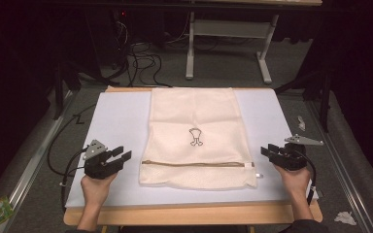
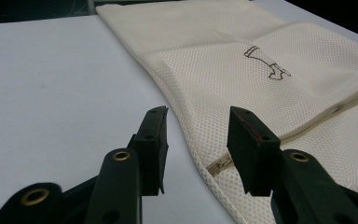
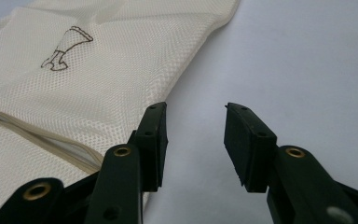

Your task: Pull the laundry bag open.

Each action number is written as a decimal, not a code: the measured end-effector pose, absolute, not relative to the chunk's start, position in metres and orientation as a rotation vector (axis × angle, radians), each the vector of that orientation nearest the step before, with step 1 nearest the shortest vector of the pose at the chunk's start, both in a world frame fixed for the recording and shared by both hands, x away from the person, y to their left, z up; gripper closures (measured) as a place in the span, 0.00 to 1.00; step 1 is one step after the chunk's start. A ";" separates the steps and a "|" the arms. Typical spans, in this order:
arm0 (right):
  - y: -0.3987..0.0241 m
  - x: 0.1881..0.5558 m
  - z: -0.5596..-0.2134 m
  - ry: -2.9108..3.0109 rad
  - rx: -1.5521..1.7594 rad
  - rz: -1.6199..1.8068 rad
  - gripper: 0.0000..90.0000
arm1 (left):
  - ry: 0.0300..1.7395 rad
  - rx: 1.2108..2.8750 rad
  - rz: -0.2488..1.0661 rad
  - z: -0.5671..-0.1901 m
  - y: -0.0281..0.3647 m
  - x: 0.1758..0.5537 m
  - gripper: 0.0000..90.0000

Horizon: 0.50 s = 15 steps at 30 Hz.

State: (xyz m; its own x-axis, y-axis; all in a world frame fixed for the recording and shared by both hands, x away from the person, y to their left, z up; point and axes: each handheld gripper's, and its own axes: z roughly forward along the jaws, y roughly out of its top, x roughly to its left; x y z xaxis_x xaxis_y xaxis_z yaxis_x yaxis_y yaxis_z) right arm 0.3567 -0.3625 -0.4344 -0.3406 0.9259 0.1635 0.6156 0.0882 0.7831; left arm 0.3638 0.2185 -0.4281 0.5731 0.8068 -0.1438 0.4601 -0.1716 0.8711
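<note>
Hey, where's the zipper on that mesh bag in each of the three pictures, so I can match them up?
High view: the zipper runs straight across the bag near its near end, between the two tongs.
Left gripper view: it comes in from the right edge and ends near the right jaw.
Right gripper view: at lower left, running down behind the left jaw.
Shared landmark: the small brown logo.
</note>
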 end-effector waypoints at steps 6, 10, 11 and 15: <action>-0.371 0.354 -0.435 1.966 1.539 1.144 0.67 | 1.061 1.796 0.449 -0.429 0.224 0.366 0.64; -0.376 0.352 -0.437 1.954 1.554 1.146 0.67 | 1.076 1.792 0.454 -0.430 0.225 0.367 0.64; -0.377 0.352 -0.438 1.949 1.551 1.148 0.67 | 1.076 1.792 0.455 -0.430 0.225 0.367 0.64; -0.381 0.350 -0.440 1.928 1.566 1.157 0.67 | 1.081 1.784 0.464 -0.431 0.226 0.368 0.64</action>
State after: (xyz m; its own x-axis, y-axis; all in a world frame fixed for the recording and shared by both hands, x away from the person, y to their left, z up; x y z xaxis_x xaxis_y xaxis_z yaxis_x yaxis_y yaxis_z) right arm 0.3501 -0.3811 -0.4397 -0.2932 0.9373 0.1882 0.6074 0.0306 0.7938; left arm 0.3677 0.2257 -0.4312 0.5344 0.8321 -0.1483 0.4658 -0.1436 0.8731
